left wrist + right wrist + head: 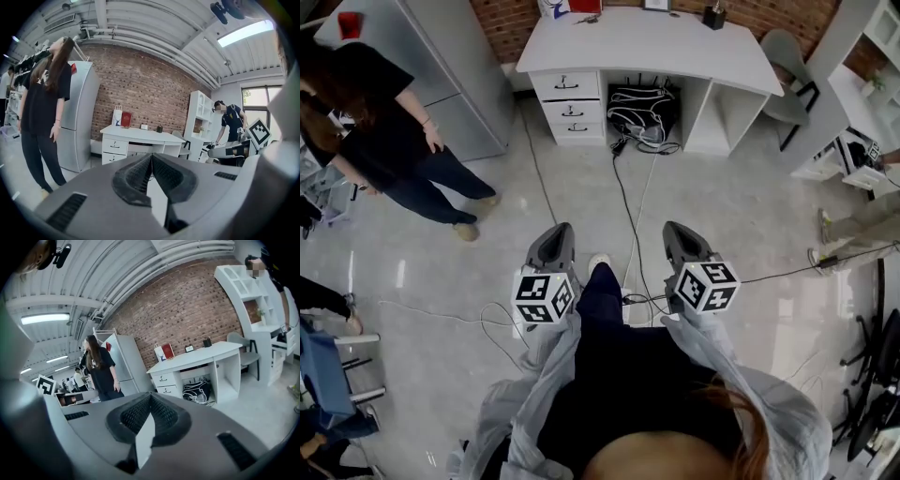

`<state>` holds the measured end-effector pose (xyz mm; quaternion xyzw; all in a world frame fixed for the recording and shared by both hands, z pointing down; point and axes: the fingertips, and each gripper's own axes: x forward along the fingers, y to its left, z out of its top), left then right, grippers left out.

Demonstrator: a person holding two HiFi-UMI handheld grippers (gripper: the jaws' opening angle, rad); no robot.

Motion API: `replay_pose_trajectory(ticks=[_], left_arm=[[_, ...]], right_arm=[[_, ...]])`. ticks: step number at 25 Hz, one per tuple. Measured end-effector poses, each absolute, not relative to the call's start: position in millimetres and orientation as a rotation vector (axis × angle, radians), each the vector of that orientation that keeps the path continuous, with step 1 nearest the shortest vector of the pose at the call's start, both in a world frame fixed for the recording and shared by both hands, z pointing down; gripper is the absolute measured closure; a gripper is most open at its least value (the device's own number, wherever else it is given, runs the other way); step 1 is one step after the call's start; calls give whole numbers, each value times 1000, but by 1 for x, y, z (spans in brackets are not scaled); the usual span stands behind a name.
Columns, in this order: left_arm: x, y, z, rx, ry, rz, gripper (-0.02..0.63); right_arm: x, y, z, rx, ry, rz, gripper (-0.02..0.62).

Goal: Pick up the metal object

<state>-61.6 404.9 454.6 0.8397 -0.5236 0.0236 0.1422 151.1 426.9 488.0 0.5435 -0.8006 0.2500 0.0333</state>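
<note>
**Both grippers clenched and empty, the metal object not yet found**

The left gripper [556,239] and the right gripper [679,236] are side by side in the lower middle of the head view, each with its jaws pressed together on nothing. No view shows a thing that is clearly metal. It is perhaps among the small items on the white desk [656,52] at top centre, too small to tell. The desk lies straight ahead, well apart, so neither hand seems nearer.

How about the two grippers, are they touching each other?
Apart. The head view shows the left gripper and the right gripper side by side, with the person's dark leg and some floor in the gap between them.
</note>
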Motion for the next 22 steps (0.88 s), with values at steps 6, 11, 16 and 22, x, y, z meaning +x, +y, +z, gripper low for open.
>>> replay_pose_trajectory(ticks=[6,11,16,22], left_arm=[[-79,318,447,2440,-1479,74,588],[-90,262,446,2462,-1448,82,588],[-105,211,447,2474,-1423,81,588],[-113,174,445,2507,-1380,97,588]], right_arm=[[135,341,476,1707,-2447,750,588],[122,286,477,1734,-2422,760,588],[108,235,476,1765,-2407,756,588],[91,198,466,1776,-2426,730,588]])
